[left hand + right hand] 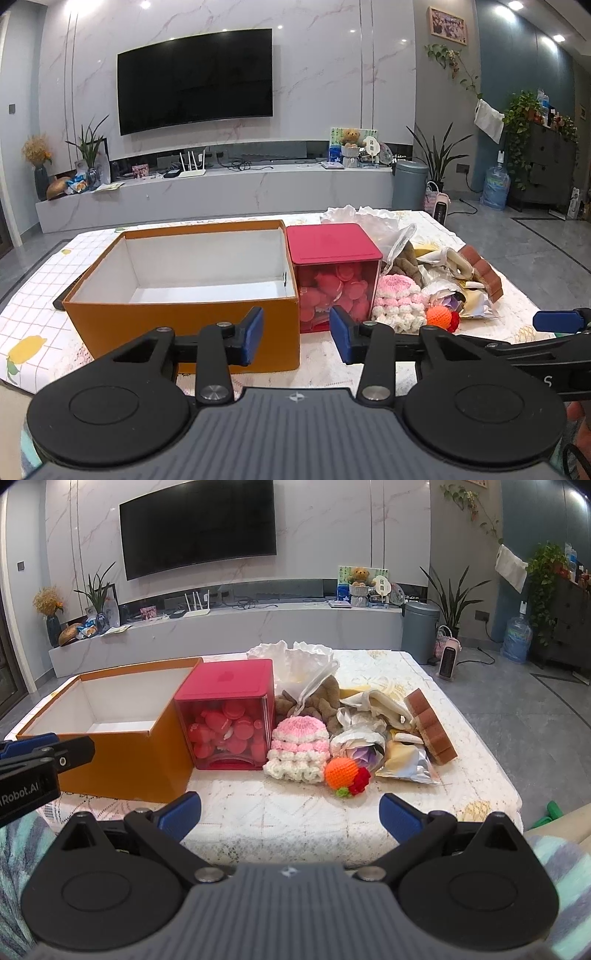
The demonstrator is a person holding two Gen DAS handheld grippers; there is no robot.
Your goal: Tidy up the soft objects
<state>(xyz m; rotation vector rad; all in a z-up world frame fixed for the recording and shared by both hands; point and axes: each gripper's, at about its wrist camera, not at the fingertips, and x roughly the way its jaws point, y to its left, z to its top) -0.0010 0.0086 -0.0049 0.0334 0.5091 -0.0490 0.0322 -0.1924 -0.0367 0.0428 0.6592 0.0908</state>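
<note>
An open orange box [192, 325] [122, 760] with a white empty inside stands on the table at the left. Beside it is a red cube container [334, 273] [229, 720] full of red pieces. To its right lies a heap of soft things: a pink and white crochet hat [397, 301] [299, 751], an orange crochet ball [439, 316] [341, 771], a brown plush [325, 701], cloths and bags. My left gripper [296, 336] is open and empty in front of the box and cube. My right gripper [290, 816] is wide open and empty, short of the ball.
A brown block-shaped sponge [430, 725] lies at the heap's right edge, next to a foil bag [406, 762]. A white ruffled bag [295, 664] stands behind the cube. The table [258, 812] has a patterned cloth. Behind are a TV bench, bin and heater.
</note>
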